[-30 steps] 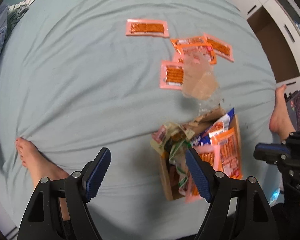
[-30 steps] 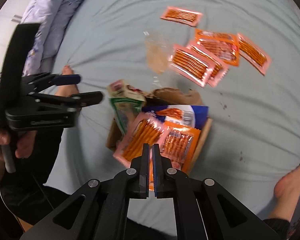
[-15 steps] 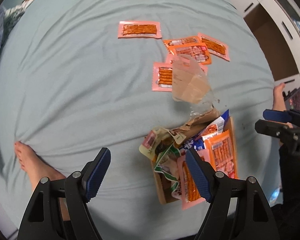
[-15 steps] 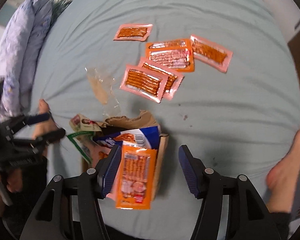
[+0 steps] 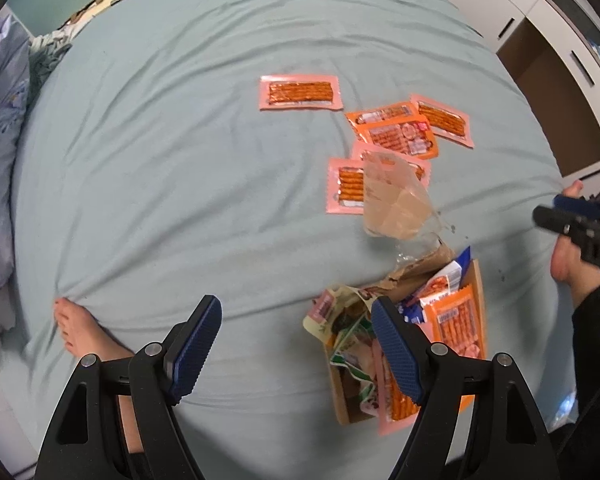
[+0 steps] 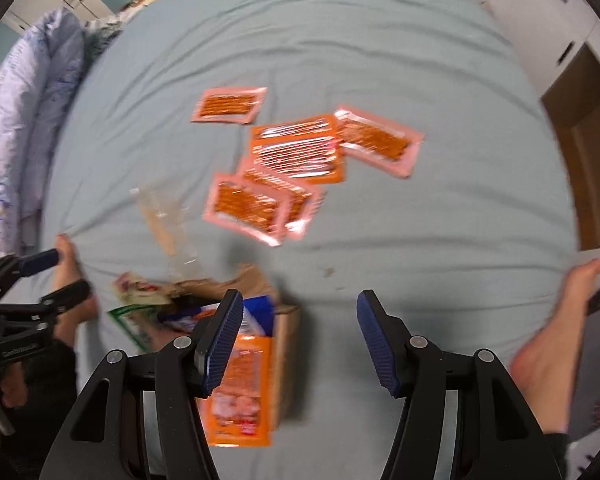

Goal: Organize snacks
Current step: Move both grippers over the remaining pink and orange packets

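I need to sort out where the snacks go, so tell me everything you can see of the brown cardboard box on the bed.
The brown cardboard box is a shallow open tray lying flat on the pale green bedsheet. Its far flap looks torn and crumpled. It is overfilled: orange, pink, blue and green snack packets stick out over its rim. A crinkled clear plastic bag lies just beyond it. Neither gripper touches it.

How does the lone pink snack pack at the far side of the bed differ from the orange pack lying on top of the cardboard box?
The lone pink pack lies flat on the bedsheet, apart from everything; the orange pack rests on the snack pile in the cardboard box. The pink pack lies crosswise and shows bare sticks through its window; the orange pack runs lengthwise, with printed graphics. Both are flat rectangular stick-snack packs.
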Tool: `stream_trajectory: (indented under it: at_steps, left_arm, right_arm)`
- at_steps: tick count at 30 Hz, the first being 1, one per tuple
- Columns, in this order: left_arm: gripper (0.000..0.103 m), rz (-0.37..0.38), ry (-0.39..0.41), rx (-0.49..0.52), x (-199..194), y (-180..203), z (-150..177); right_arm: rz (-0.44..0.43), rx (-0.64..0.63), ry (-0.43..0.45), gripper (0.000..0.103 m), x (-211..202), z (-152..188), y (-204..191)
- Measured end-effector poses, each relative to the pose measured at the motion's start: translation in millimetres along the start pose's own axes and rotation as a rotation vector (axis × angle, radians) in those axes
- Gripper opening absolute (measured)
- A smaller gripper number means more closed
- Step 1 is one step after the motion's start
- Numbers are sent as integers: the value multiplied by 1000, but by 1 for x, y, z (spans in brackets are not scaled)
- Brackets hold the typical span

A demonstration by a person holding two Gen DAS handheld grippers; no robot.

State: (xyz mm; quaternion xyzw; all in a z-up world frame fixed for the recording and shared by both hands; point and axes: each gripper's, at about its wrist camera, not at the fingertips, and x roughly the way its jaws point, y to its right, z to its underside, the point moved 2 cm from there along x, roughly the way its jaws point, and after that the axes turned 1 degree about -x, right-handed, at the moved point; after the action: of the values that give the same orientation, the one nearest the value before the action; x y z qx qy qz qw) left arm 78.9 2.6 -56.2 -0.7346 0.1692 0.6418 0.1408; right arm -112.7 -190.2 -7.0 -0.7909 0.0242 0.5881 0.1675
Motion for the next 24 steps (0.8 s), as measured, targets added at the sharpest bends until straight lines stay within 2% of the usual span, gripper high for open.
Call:
stream_trajectory:
  at_steps: [2,5,11,17,22,23,24]
  left_arm:
    - [78,-3,3,-1,0,-2,-1]
    - [78,3,-9,-9,4,-5,-2]
    - [78,37,-26,-53,5,-19,-21]
    - [78,40,13,-154,0,-38,-61]
    - [78,-31,60,-147,-2,-38,-102]
    - [78,-51,66,-132,-1,-36,-112]
    - [78,-68,72,-115,0,-30,-120]
  right_arm:
    - [79,13,24,58,-4,-2,6]
    - [134,44,48,58,-9,-2,13]
    - [125,82,37,58,2,-3,24]
    - [64,95,19,58,28,-34,40]
    - [-41,197,27,58,37,-57,59]
    - [-72,217,30,61,38,-61,63]
    - [-106,240,26,70,41,-65,67]
